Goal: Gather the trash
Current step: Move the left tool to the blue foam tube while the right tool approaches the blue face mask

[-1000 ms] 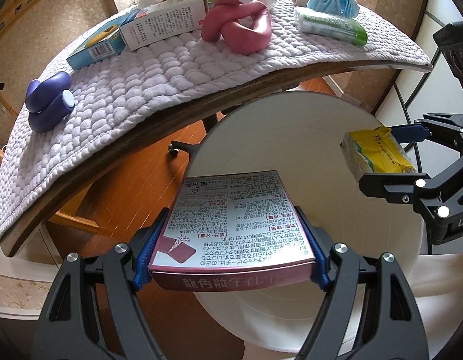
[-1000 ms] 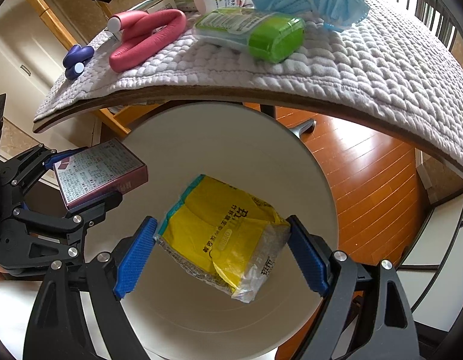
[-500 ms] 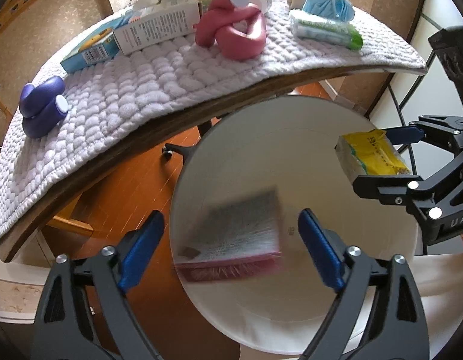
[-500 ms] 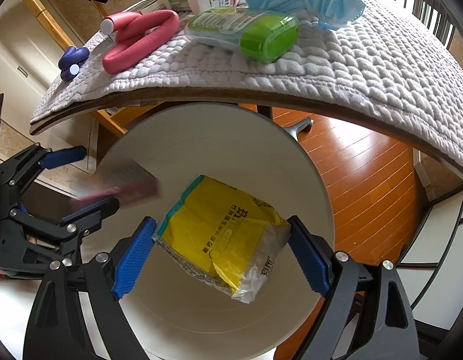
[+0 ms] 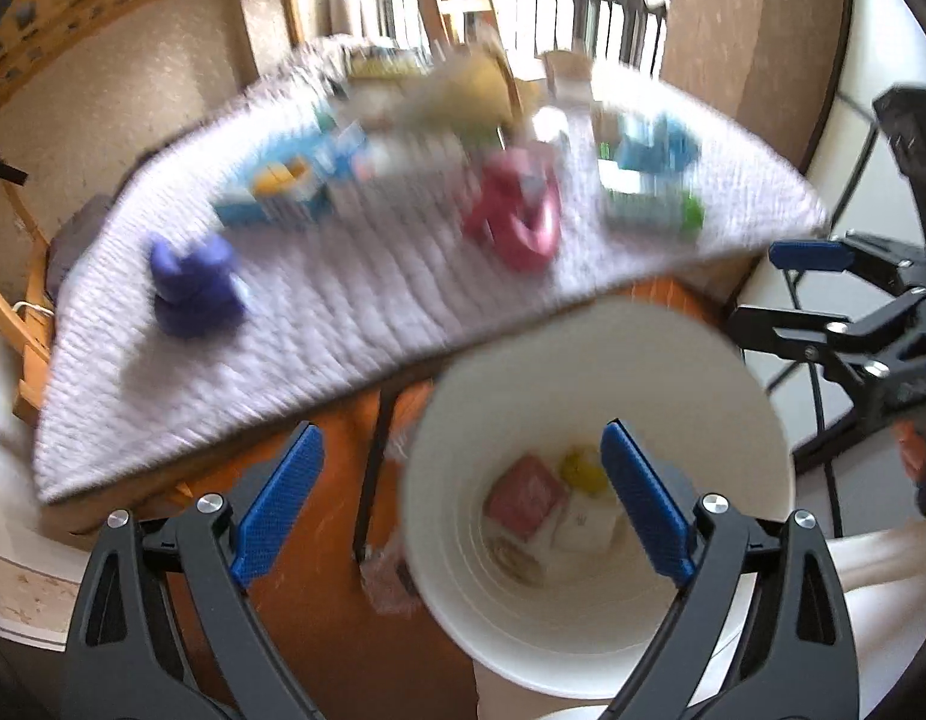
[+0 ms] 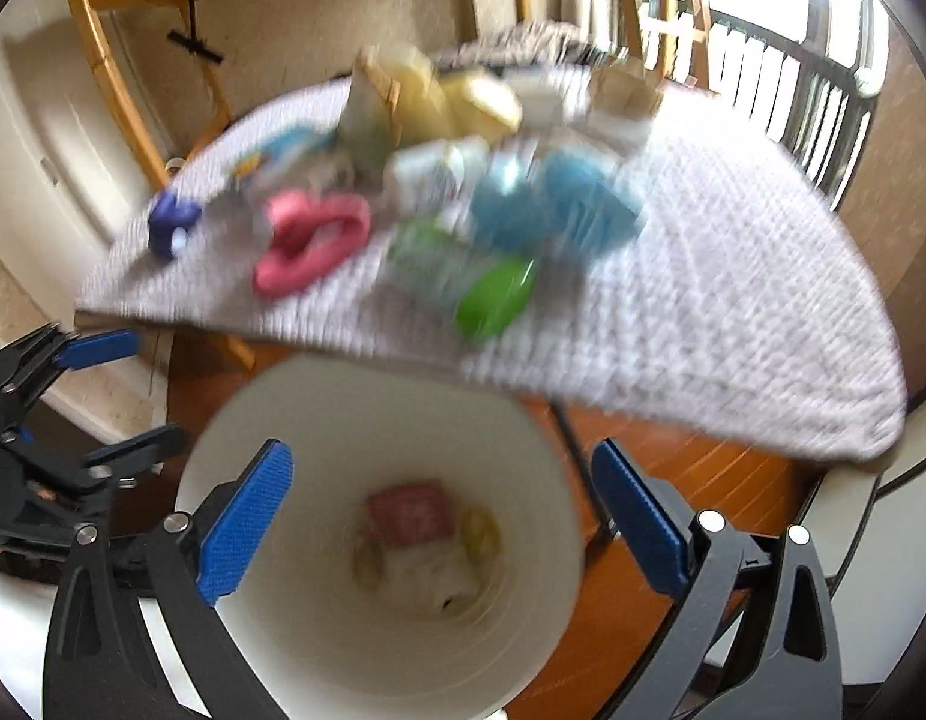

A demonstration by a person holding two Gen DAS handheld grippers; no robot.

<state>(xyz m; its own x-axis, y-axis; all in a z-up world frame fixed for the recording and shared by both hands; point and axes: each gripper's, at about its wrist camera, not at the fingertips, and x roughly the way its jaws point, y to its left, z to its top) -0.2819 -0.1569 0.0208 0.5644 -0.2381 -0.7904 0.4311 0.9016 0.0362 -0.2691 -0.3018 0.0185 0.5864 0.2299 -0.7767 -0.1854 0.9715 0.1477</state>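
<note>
A white bin (image 5: 721,408) stands on the floor below the table edge. At its bottom lie a pink box (image 5: 526,495) and a yellow packet (image 5: 583,468) among other scraps; the right wrist view shows the same pink box (image 6: 410,519) and yellow packet (image 6: 481,531). My left gripper (image 5: 459,432) hangs above the bin, its jaws opening with nothing between them. My right gripper (image 6: 440,449) is over the bin (image 6: 354,420) too, jaws opening and empty. Each sees the other: right gripper (image 5: 787,291), left gripper (image 6: 123,396). Both views are blurred.
The table above the bin carries a quilted mat (image 5: 354,324) with a purple object (image 5: 192,288), a pink curved thing (image 5: 517,222), a green-capped pack (image 5: 649,210), a blue mask (image 6: 553,204) and boxes (image 5: 276,192). Wooden floor (image 5: 318,570) lies left of the bin.
Both grippers opened. The pink box dropped from the left and the yellow packet from the right into the bin. Both grippers rose and tilted up, showing more of the table.
</note>
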